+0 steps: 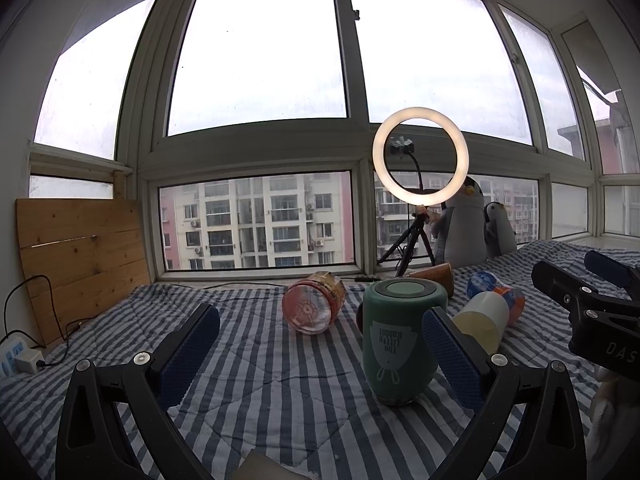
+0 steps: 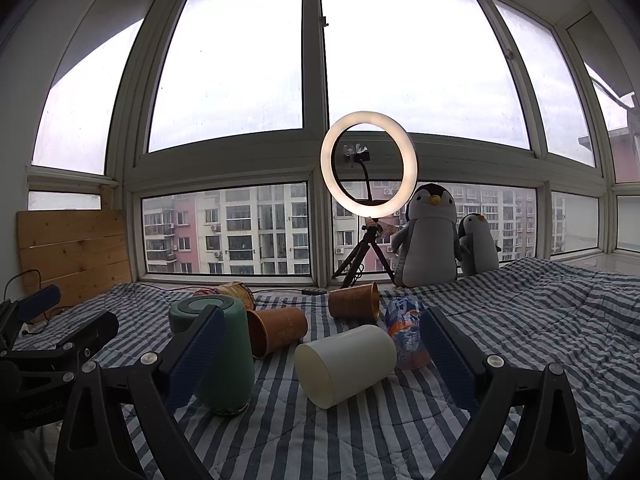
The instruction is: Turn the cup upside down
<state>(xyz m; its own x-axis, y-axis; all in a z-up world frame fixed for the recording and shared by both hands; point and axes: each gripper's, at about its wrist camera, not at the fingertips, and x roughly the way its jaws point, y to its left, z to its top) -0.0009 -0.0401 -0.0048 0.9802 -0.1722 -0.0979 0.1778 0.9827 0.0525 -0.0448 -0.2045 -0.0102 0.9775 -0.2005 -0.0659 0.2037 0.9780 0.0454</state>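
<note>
A green cup (image 1: 400, 344) stands upside down on the striped blanket, its printed label inverted; it also shows in the right wrist view (image 2: 222, 352). My left gripper (image 1: 320, 356) is open and empty, the cup just inside its right finger (image 1: 452, 356), not gripped. My right gripper (image 2: 320, 360) is open and empty; a cream cup (image 2: 346, 364) lies on its side between its fingers, untouched. The right gripper shows at the right edge of the left wrist view (image 1: 588, 300).
A clear pink cup (image 1: 312, 304) lies on its side. Two brown paper cups (image 2: 278, 330) (image 2: 354, 300) and a blue-orange bottle (image 2: 406, 332) lie on the blanket (image 2: 540, 320). A ring light on a tripod (image 2: 368, 168) and two penguin toys (image 2: 432, 236) stand by the window. A wooden board (image 1: 80, 252) leans at left.
</note>
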